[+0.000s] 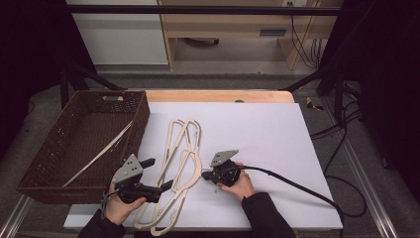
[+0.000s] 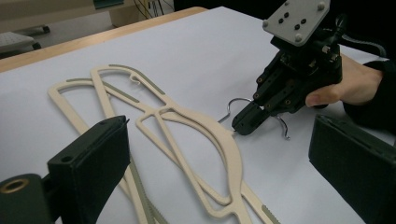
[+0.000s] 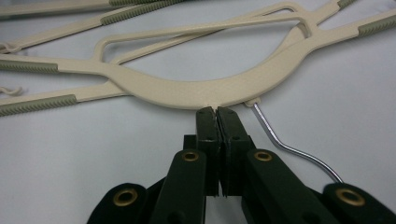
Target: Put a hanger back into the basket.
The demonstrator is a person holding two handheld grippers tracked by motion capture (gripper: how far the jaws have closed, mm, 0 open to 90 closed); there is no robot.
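A loose pile of beige hangers [image 1: 174, 148] lies on the white sheet [image 1: 257, 129]. The top hanger [image 2: 205, 126] [image 3: 210, 93] points its metal hook [image 2: 232, 101] [image 3: 280, 140] toward my right hand. My right gripper [image 1: 203, 175] [image 2: 240, 125] [image 3: 216, 112] is shut, and its tips touch that hanger's outer edge just beside the hook's base. My left gripper [image 1: 159, 173] [image 2: 219, 168] is open at the left of the pile, its jaws spread wide above the hangers' lower arms with nothing held between them.
A brown wicker basket [image 1: 137, 130] stands at the table's left with one beige hanger [image 1: 101, 153] lying slantwise inside. A black cable [image 1: 297, 183] trails from my right gripper to the table's right edge. Bare sheet lies to the right and behind.
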